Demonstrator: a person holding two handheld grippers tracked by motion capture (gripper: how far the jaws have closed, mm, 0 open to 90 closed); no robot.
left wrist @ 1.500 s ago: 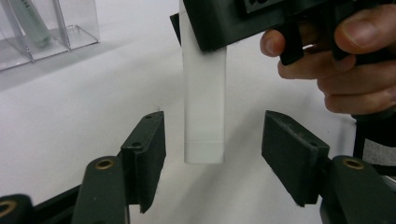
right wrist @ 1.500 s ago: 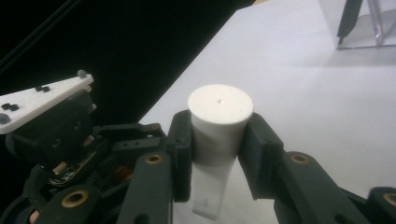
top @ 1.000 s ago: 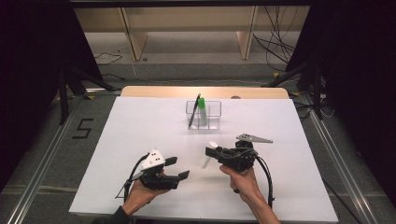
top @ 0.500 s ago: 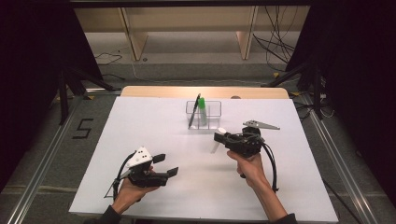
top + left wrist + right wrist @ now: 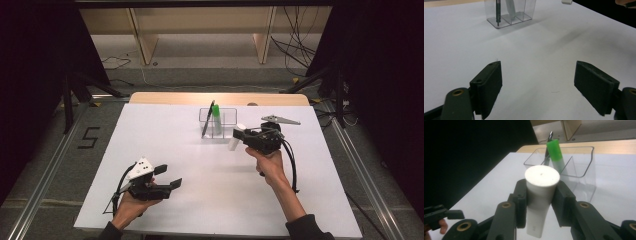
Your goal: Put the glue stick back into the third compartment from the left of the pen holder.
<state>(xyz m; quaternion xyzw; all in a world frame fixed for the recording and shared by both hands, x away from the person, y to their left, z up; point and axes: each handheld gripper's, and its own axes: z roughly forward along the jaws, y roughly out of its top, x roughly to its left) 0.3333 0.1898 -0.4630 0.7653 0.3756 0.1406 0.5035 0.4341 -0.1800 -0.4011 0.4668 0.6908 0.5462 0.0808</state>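
A white table [image 5: 165,150] is stretching under both grippers. Just ahead of the right gripper [image 5: 239,136], a clear divided organizer [image 5: 227,116] is holding a green-capped marker [image 5: 216,113] and a dark pen [image 5: 207,119]. The right gripper is clamping a white tube [image 5: 540,195] between its jaws, cap end up. The left gripper [image 5: 167,176] is resting low near the table, jaws spread wide and gripping nothing.

The organizer [image 5: 510,12] and its pen [image 5: 497,11] are cut off at the top edge.
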